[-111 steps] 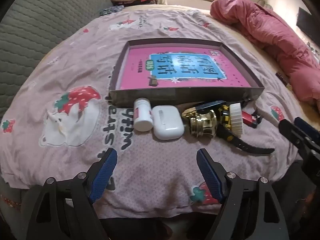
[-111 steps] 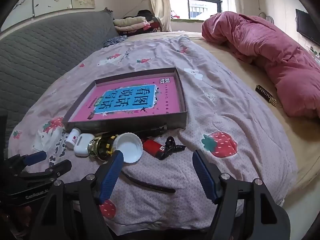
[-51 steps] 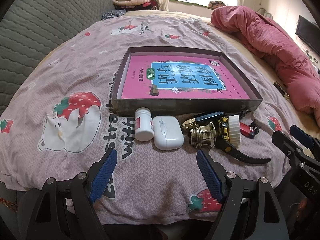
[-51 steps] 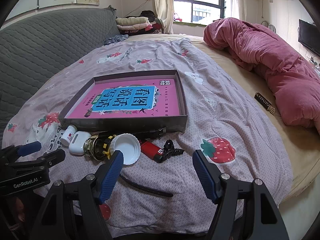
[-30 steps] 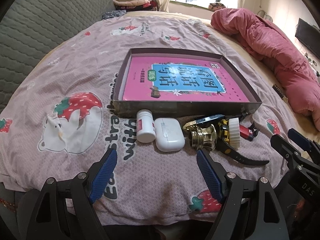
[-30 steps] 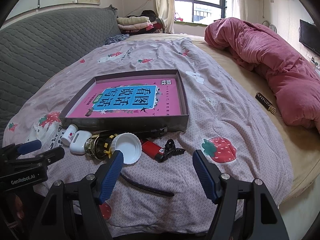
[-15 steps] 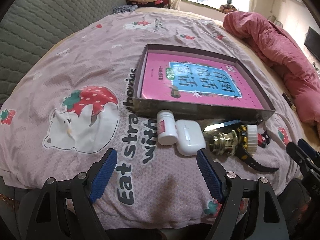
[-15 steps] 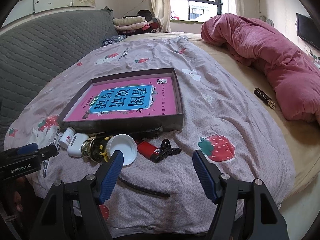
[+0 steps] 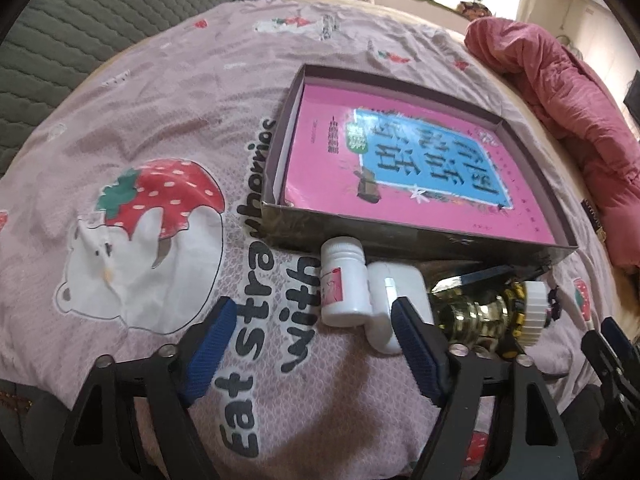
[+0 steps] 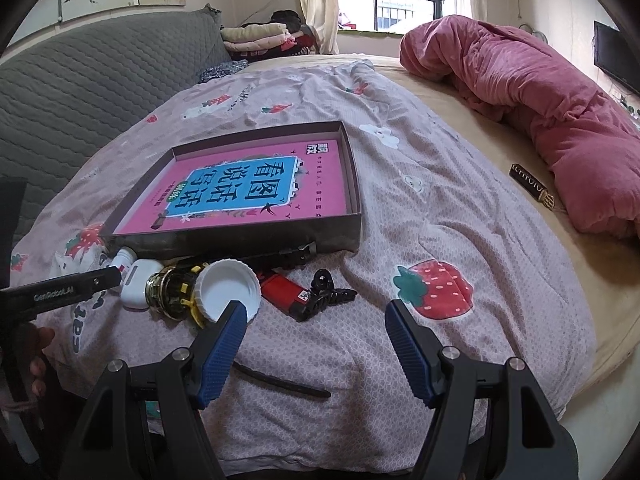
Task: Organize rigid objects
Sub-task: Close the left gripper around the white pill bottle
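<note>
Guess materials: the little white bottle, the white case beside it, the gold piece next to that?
White bottle: looks like matte plastic, ribbed cap, printed paper label. White case: glossy hard plastic, smooth rounded corners, metal-looking hinge strip. Gold piece: probably polished brass or plated metal, going by its mirror-like reflections.

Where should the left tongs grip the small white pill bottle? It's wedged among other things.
Grip the small white pill bottle across its labelled body. It lies on its side, cap against the box wall, with the white earbud case touching its right flank. So approach from the near, base end, probably nudging it left first.
</note>
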`<move>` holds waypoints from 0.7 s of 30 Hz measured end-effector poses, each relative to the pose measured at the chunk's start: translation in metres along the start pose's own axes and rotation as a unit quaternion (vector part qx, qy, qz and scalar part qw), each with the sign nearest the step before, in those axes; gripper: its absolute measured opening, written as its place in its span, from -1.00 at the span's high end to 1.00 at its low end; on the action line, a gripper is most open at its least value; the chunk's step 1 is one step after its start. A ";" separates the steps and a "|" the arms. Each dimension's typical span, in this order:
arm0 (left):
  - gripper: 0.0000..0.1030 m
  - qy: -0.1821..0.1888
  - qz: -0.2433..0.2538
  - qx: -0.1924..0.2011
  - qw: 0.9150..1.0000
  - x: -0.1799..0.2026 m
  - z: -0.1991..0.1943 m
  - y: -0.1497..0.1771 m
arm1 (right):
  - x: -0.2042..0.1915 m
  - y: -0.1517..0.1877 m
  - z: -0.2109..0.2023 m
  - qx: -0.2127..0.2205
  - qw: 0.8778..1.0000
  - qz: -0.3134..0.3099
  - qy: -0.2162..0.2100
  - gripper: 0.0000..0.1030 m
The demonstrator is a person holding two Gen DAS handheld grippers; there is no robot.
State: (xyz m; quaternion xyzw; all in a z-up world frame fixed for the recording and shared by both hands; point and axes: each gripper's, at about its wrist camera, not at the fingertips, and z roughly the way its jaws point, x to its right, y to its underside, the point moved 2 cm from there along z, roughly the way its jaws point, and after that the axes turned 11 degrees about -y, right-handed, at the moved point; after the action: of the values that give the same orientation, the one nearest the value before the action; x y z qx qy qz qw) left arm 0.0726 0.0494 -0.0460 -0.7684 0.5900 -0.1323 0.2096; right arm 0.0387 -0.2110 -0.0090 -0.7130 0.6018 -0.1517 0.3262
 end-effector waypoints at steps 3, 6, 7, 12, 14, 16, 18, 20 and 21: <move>-0.38 0.016 -0.009 -0.010 1.000 -0.005 0.007 -0.003 | 0.001 0.000 0.002 -0.002 1.000 0.002 0.001 -0.38; -0.26 0.024 -0.010 -0.016 1.000 -0.008 0.011 -0.006 | 0.002 0.000 0.004 -0.004 1.000 0.001 0.002 -0.38; -0.24 0.029 -0.012 -0.020 0.999 -0.010 0.013 -0.006 | 0.002 0.000 0.005 -0.004 1.000 0.000 0.002 -0.38; -0.13 0.015 0.014 -0.026 0.999 -0.006 0.018 -0.005 | 0.005 0.000 0.012 -0.011 1.000 0.000 0.001 -0.38; -0.12 0.003 0.024 -0.026 0.999 -0.003 0.020 -0.005 | 0.006 -0.001 0.015 -0.012 1.000 0.002 0.003 -0.38; -0.12 -0.005 0.032 -0.023 0.999 0.001 0.022 -0.006 | 0.010 -0.001 0.018 -0.014 1.000 0.004 0.003 -0.38; -0.12 -0.009 0.035 -0.019 0.999 0.003 0.023 -0.008 | 0.014 -0.001 0.021 -0.015 1.000 0.007 0.002 -0.38; -0.10 -0.010 0.035 -0.013 0.999 0.003 0.024 -0.010 | 0.018 -0.002 0.025 -0.018 1.000 0.008 0.000 -0.38; -0.07 -0.013 0.036 -0.009 0.999 0.003 0.025 -0.010 | 0.019 -0.002 0.028 -0.023 1.000 0.008 0.001 -0.38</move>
State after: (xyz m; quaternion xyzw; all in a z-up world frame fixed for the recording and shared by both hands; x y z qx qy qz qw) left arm 0.0934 0.0524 -0.0631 -0.7499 0.6161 -0.1093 0.2147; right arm 0.0622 -0.2213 -0.0320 -0.7151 0.6112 -0.1358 0.3108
